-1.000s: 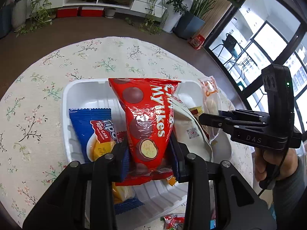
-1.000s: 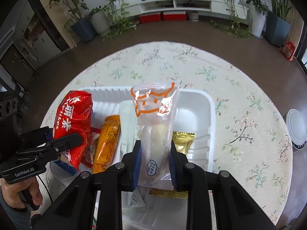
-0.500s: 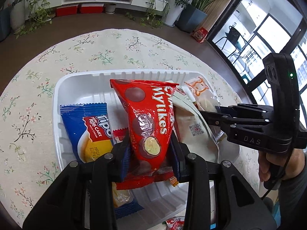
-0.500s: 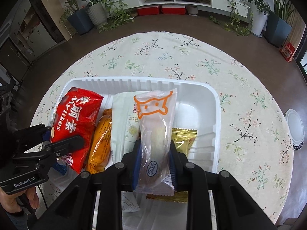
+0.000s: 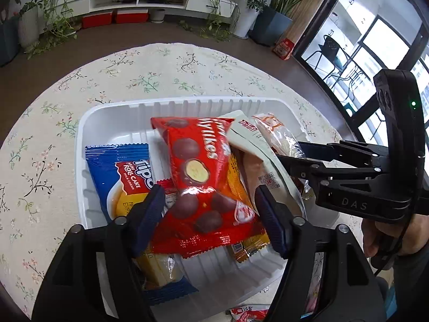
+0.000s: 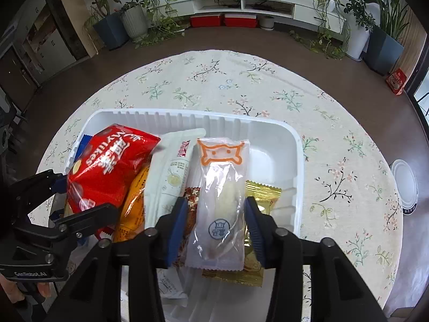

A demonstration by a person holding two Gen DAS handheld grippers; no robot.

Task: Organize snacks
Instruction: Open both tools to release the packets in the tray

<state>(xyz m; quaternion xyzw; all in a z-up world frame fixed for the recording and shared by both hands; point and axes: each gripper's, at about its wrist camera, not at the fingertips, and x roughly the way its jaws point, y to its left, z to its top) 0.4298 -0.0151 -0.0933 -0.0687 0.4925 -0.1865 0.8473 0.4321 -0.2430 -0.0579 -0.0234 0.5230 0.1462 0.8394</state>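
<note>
A white plastic tray [image 5: 112, 115] [image 6: 270, 134] on the floral tablecloth holds several snack packs. My left gripper [image 5: 209, 209] is open, its jaws spread either side of the red Mylikes bag [image 5: 198, 177] [image 6: 107, 166], which lies in the tray on other packs. My right gripper [image 6: 213, 228] is open around a clear packet with an orange cat print [image 6: 221, 201] [image 5: 278, 136], which lies in the tray. A blue Tipo roll cake pack [image 5: 118, 174], a white packet [image 6: 171, 169], an orange pack [image 6: 134, 209] and a gold pack [image 6: 262, 196] also lie there.
The round table [image 6: 241, 86] has bare cloth beyond and right of the tray. A small red packet [image 5: 249, 314] lies on the table near the tray's front edge. A white round device [image 6: 405, 185] sits on the floor at right. Potted plants [image 6: 134, 24] stand behind.
Both grippers have opened. The Mylikes bag and the clear cat packet, held upright before, now lie released in the tray. Both grippers moved lower toward the tray.
</note>
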